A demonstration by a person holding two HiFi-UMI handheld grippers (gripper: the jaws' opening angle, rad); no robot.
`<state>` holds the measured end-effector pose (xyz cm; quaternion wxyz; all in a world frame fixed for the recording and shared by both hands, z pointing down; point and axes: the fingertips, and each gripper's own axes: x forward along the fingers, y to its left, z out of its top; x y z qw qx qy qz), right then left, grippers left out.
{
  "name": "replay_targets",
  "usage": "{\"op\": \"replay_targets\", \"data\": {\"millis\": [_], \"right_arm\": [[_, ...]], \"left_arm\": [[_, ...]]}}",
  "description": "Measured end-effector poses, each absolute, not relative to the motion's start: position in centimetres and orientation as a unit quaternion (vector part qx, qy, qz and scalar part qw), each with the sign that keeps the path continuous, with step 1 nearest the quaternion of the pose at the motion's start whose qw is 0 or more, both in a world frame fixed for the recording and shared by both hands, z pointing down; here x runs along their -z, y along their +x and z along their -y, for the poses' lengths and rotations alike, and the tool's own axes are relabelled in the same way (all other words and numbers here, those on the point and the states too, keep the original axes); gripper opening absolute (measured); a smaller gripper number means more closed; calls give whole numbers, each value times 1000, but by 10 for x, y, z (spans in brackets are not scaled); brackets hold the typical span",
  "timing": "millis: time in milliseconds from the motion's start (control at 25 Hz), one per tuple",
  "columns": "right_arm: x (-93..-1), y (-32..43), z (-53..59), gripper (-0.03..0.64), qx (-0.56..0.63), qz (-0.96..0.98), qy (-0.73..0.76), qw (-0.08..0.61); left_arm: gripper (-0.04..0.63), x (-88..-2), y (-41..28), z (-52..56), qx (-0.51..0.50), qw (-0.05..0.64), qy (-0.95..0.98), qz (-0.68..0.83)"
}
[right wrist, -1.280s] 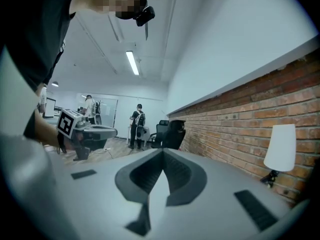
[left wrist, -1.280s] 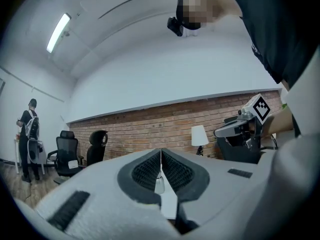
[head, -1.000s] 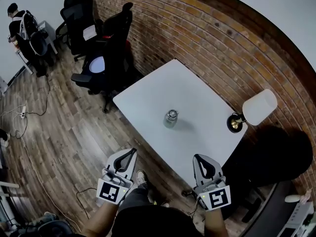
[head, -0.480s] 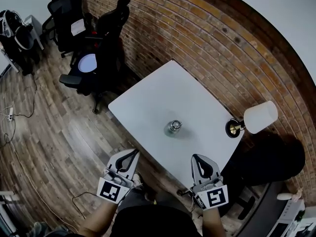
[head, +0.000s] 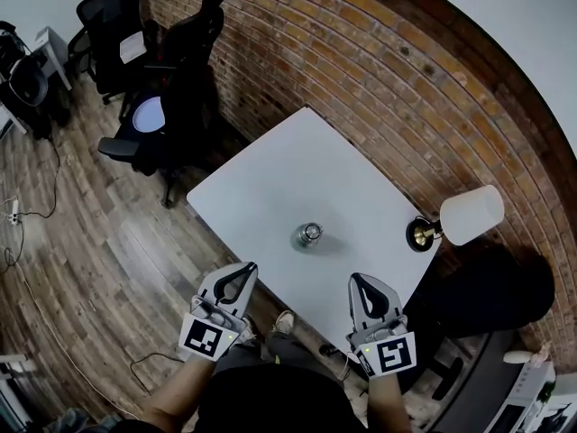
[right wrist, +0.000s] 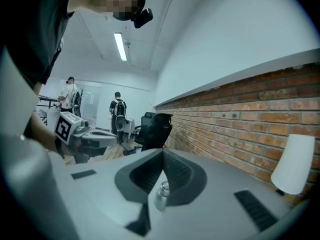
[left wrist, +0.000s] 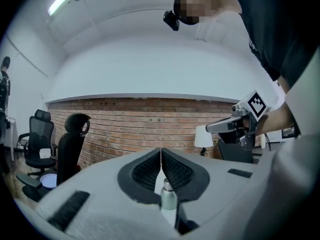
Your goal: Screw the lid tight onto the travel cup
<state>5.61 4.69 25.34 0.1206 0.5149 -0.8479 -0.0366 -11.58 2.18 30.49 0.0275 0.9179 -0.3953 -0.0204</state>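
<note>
Currently the left gripper [head: 247, 269] and right gripper [head: 355, 280] are both closed tight and empty; the travel cup [head: 310, 235] stands ahead of their jaws.

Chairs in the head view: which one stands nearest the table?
The black chair with the pale round disc on its seat, beyond the far-left edge of the table. The other chairs stand farther back along the brick wall.

room: brick wall [head: 379, 70], wood-plank floor [head: 81, 233] | furniture: white table [head: 270, 179], black chairs [head: 180, 88] (along the wall) | light: white-shaded lamp [head: 469, 215]
</note>
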Motion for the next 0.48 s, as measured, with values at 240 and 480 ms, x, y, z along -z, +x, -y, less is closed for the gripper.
{"op": "replay_targets", "data": {"millis": [240,480], "right_arm": [[-251,83,-31,13,26,841,532,101],[-266,93,-22,14,16,838,535,107]], "left_arm": [[28,-296,-96,-9,1,10,922,386],[28,-317,-81,0,-16,28,926,376]]}}
